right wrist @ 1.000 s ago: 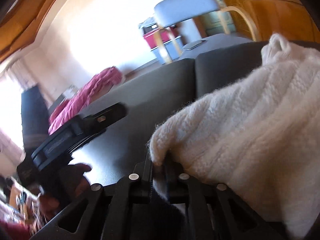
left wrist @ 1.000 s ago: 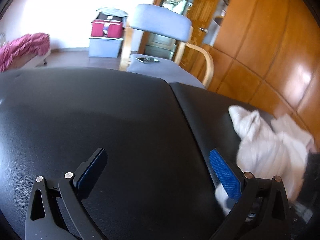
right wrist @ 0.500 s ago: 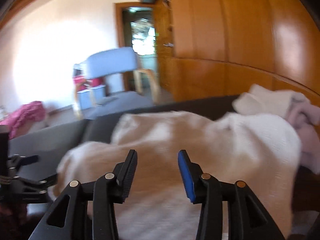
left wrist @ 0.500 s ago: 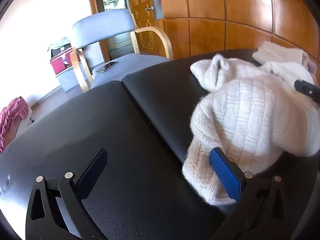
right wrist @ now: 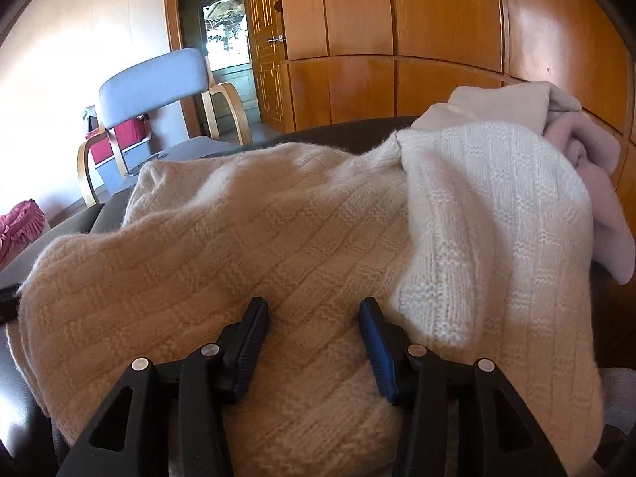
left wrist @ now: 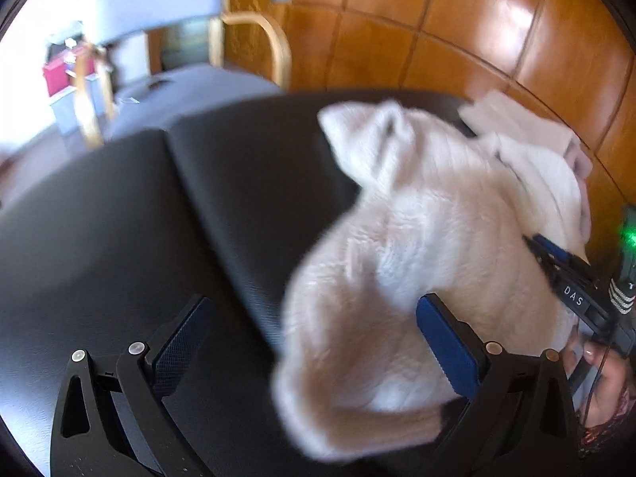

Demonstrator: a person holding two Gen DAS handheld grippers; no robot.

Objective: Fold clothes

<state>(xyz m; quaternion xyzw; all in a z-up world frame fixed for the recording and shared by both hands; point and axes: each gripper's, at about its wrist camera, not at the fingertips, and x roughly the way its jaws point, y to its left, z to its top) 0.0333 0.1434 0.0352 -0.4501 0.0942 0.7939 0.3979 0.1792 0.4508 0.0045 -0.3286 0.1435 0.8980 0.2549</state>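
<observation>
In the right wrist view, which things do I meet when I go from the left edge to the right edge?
Pink ruffled cloth → blue-grey armchair → cream knitted sweater → pale pink garment.

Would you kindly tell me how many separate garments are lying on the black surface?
3, as far as I can tell: a cream ribbed-knit sweater nearest, a beige folded garment behind it, and a pale pink fleece garment at the far right. Others may lie hidden underneath.
</observation>
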